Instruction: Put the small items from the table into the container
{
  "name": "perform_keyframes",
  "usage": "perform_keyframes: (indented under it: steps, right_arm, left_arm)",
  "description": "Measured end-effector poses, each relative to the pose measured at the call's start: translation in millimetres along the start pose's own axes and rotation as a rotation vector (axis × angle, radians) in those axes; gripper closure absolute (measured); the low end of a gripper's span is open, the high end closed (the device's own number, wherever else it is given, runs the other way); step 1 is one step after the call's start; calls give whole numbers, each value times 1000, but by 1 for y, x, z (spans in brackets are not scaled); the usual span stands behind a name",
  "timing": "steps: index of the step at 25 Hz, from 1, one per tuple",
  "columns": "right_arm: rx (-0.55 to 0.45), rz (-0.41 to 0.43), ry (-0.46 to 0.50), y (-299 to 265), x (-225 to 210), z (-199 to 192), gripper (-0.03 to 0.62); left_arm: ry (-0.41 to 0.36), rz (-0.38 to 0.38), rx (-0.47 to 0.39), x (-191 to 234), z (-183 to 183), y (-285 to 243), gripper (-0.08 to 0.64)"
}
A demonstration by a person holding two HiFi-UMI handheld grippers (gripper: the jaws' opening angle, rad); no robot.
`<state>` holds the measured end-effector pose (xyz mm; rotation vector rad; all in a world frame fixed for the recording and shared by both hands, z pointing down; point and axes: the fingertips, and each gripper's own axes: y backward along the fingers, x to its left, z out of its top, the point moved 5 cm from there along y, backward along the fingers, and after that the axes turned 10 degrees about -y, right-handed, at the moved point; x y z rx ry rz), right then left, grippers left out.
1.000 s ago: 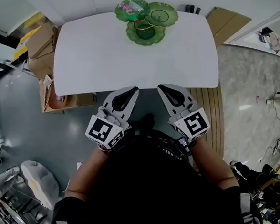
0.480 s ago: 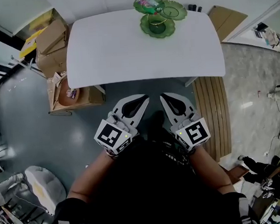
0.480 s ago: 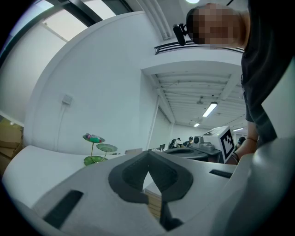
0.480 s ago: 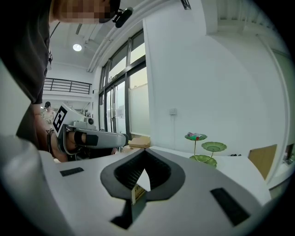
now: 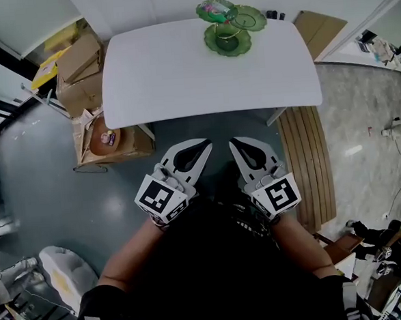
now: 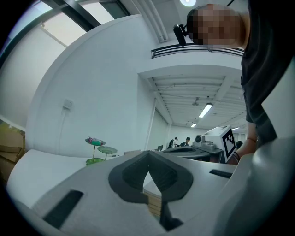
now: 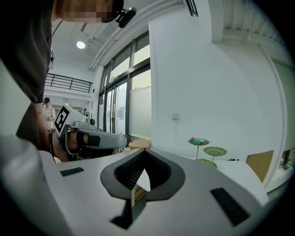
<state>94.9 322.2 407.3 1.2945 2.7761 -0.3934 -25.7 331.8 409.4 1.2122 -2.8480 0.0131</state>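
Note:
A white table (image 5: 181, 75) stands ahead of me. At its far edge is a green stand of three leaf-shaped dishes (image 5: 227, 25), also seen small in the left gripper view (image 6: 99, 151) and the right gripper view (image 7: 206, 152). The top dish holds small colourful items (image 5: 212, 10). Two small dark items (image 5: 273, 15) lie at the table's far right corner. My left gripper (image 5: 205, 144) (image 6: 148, 154) and right gripper (image 5: 234, 142) (image 7: 144, 152) hang side by side over the floor, short of the table's near edge. Both are shut with nothing between the jaws.
Cardboard boxes (image 5: 77, 62) are stacked left of the table, with an open box (image 5: 110, 138) by its near left corner. A slatted wooden bench (image 5: 307, 162) runs along the right, and a flat cardboard sheet (image 5: 321, 26) lies behind it.
Both grippers have drawn back from the table's near edge together with the person. A strip of floor now shows between their tips and the table. Jaws stayed shut.

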Motion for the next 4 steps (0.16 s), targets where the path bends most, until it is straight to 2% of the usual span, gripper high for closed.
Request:
perform_keyframes:
  steps: [4]
  right_arm:
    - [11, 3, -15, -5, 0, 0, 578]
  left_arm:
    - [-1, 4, -1, 4, 5, 1, 554]
